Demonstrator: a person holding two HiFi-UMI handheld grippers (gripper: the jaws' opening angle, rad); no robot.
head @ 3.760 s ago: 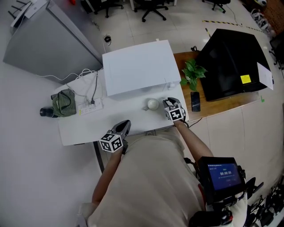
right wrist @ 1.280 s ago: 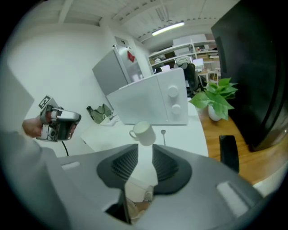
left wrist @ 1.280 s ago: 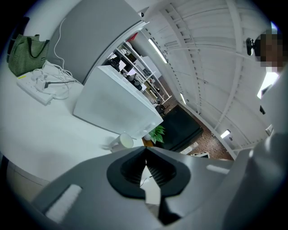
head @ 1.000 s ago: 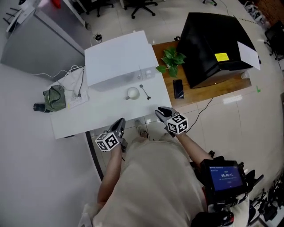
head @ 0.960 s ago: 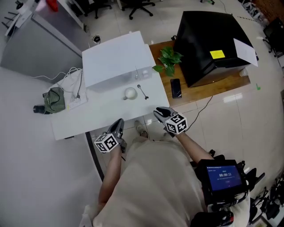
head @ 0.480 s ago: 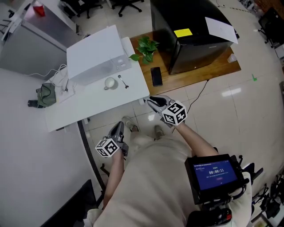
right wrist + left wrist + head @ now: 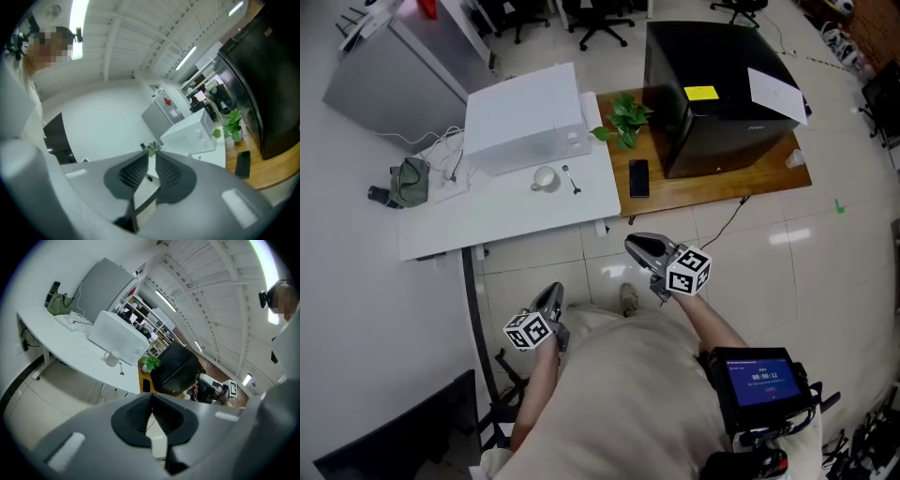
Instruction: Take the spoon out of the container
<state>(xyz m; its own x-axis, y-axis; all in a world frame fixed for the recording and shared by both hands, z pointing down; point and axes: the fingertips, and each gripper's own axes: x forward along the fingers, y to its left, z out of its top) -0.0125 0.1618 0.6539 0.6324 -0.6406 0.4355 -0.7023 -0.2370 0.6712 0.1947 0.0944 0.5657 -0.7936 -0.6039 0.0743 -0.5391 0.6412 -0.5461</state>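
Note:
A white cup [image 7: 546, 178] stands on the white table [image 7: 487, 220], and the spoon [image 7: 572, 178] lies flat on the tabletop just right of it, outside the cup. Both grippers hang over the floor, well back from the table. My left gripper [image 7: 554, 294] is shut and holds nothing. My right gripper [image 7: 639, 247] is closing, with a narrow gap left and nothing between its jaws. The left gripper view shows the cup [image 7: 111, 358] and spoon [image 7: 121, 370] far off beyond the shut left gripper [image 7: 151, 397]. The right gripper view shows the right gripper [image 7: 151, 153] empty.
A white microwave [image 7: 525, 122] stands at the back of the table, with a green bag [image 7: 410, 180] and cables at its left end. To the right, a wooden desk [image 7: 722, 192] carries a plant [image 7: 623, 120], a phone [image 7: 638, 178] and a black box [image 7: 717, 89]. A dark chair [image 7: 384, 436] stands at the lower left.
The person has backed away from the table, so both grippers are now over the floor. The right jaws have narrowed. Cup and spoon have not moved on the table.

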